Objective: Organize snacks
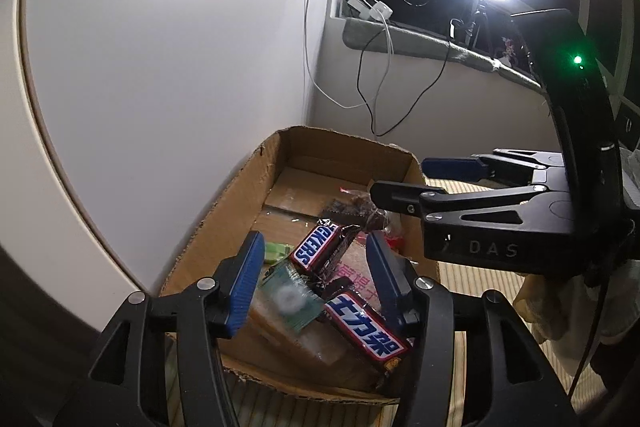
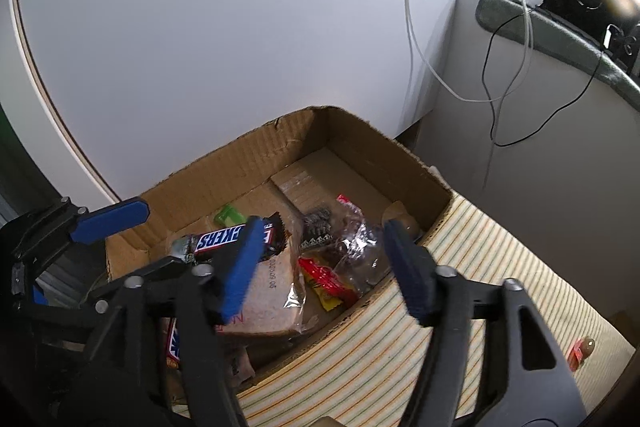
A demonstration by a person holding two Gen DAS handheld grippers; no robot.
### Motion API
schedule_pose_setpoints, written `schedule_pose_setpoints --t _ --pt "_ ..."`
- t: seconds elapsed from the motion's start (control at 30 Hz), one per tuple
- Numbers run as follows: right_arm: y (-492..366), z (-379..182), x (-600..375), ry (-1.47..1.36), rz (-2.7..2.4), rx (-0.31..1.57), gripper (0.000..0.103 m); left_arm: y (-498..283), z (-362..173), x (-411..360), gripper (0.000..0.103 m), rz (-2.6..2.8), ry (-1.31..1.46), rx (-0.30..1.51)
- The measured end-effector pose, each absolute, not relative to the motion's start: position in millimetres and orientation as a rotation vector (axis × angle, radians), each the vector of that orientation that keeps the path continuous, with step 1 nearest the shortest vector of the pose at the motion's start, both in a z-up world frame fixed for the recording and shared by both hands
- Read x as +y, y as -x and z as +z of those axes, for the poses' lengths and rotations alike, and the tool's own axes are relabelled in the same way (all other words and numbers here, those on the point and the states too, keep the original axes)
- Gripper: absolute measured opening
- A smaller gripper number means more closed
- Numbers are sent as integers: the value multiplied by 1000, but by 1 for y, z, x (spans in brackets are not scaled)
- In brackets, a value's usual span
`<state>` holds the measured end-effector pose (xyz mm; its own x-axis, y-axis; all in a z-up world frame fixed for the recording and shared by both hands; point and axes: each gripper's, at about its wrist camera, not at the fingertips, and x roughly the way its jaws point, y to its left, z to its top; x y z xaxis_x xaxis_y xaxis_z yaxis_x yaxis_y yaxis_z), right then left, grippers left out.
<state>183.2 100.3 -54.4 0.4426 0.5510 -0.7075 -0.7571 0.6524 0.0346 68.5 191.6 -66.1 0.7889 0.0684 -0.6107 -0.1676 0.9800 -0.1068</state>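
Left wrist view: left tongs [image 1: 312, 283] and right tongs [image 2: 324, 263] gape empty above the snack-filled cardboard box [image 1: 240, 195].

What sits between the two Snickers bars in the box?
In the left wrist view, a crumpled dark wrapper end lies between the upper Snickers bar and the lower bar, over a pink-printed packet.

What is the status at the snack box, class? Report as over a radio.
Left tongs open, right tongs open, both empty. Snickers bars lying in cardboard box. Nothing blocking.
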Motion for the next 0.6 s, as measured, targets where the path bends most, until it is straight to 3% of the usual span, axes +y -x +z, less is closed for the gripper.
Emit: schedule_pose_setpoints --t 0.1,0.23,0.6 --pt "-183 -51 98 303 810 735 86 -67 -66 191 65 130 156 649" --pt "-181 -47 95 301 800 724 91 -65 -65 189 75 143 150 647" --pt "-175 -31 71 292 772 695 91 -56 -56 177 76 138 141 639"
